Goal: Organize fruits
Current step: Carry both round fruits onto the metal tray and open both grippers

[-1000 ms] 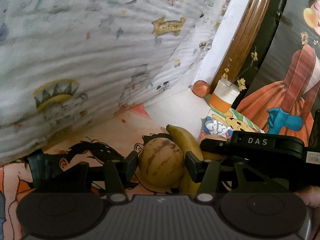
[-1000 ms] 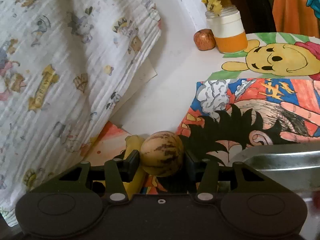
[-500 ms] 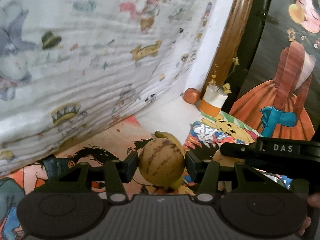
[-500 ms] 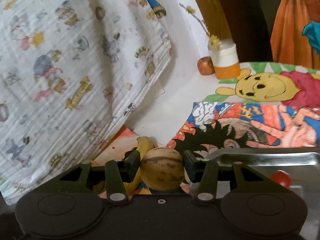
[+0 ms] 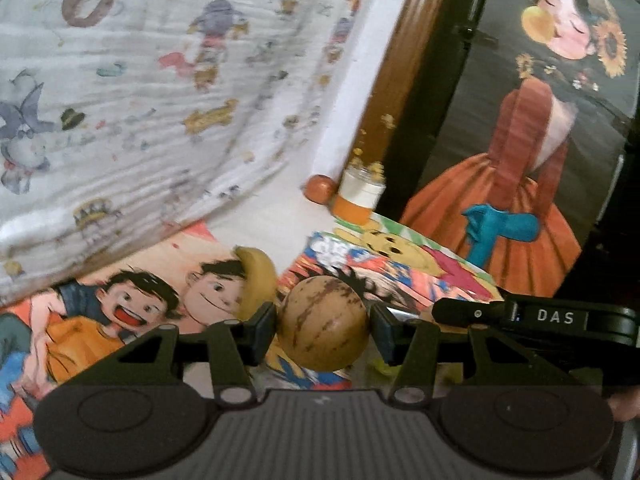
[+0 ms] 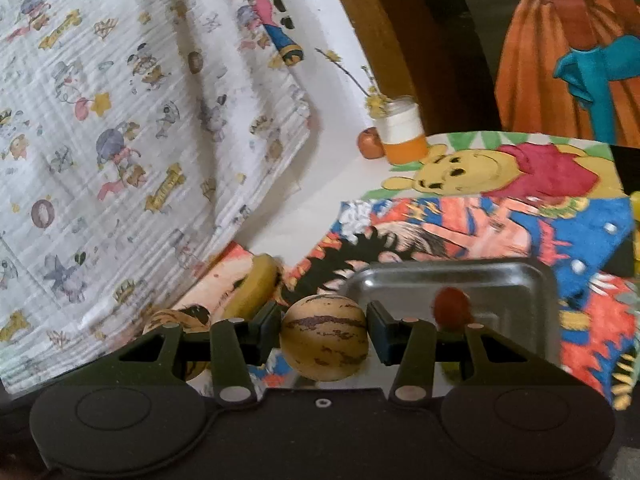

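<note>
Each gripper clamps a striped melon: the left gripper holds one melon, the right gripper another, just above the near rim of a steel tray. A banana lies just beyond on the cartoon mats, and a red fruit sits in the tray.

White table: cartoon posters, banana, tray, jar.

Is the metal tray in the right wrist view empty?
No, a small red fruit lies in the metal tray, beyond the right tool.
</note>
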{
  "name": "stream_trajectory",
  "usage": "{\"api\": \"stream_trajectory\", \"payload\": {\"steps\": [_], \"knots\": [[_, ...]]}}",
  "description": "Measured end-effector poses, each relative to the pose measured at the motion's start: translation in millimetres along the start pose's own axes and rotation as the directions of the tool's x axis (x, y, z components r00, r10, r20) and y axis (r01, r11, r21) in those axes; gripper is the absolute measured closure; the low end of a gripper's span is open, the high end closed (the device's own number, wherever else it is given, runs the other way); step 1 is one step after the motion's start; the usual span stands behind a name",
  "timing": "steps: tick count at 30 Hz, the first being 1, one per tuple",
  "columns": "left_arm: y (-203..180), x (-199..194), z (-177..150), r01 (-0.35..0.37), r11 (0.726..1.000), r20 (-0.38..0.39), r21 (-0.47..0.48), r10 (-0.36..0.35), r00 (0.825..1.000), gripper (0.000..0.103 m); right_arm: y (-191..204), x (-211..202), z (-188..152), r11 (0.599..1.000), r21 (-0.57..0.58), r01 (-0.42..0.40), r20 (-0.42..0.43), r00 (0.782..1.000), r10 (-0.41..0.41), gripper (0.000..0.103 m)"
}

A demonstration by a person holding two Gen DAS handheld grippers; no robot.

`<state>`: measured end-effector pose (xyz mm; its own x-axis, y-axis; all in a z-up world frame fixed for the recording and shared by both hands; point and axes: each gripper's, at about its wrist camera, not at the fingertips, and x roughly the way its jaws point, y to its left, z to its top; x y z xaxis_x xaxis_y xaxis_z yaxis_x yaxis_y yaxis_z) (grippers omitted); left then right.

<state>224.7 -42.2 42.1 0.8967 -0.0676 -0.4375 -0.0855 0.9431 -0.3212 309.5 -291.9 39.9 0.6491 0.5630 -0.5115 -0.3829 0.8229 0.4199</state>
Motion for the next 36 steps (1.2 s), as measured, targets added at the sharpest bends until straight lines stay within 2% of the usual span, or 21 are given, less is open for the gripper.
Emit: {"api": "stream_trajectory", "payload": {"steps": [8, 16, 22, 30, 36], "knots": [[-27.0, -17.2, -29.8, 0.061, 0.998, -0.051, 0.012, -0.06, 0.997, 0.047, -19.6, -27.1, -20.2, 0.999, -0.009, 0.038, -0.018, 0.999, -0.038, 0.054], [-48.6, -26.9, -61.4, 0.104, 0.994, -0.116, 0.045, -0.098, 0.988, 0.047, -31.9, -21.8, -33.9, 0.999, 0.011, 0.046, -0.049, 0.998, -0.045, 0.054], [-54.1, -28.0, -75.4, 0.107, 0.993, -0.148, 0.058, -0.097, 0.984, 0.047, -34.4, -16.2, -41.5, 0.999, 0.017, 0.042, -0.073, 0.997, -0.041, 0.054], [-53.2, -25.9, -88.0, 0.105, 0.993, -0.187, 0.058, -0.092, 0.978, 0.047, -32.0, -17.3, -44.5, 0.999, -0.006, 0.044, -0.053, 0.998, -0.045, 0.053], [-51.7, -26.3, -89.6, 0.111, 0.992, -0.184, 0.058, -0.098, 0.978, 0.047, -31.8, -18.1, -46.6, 0.999, -0.007, 0.047, -0.046, 0.998, -0.047, 0.053]]}}
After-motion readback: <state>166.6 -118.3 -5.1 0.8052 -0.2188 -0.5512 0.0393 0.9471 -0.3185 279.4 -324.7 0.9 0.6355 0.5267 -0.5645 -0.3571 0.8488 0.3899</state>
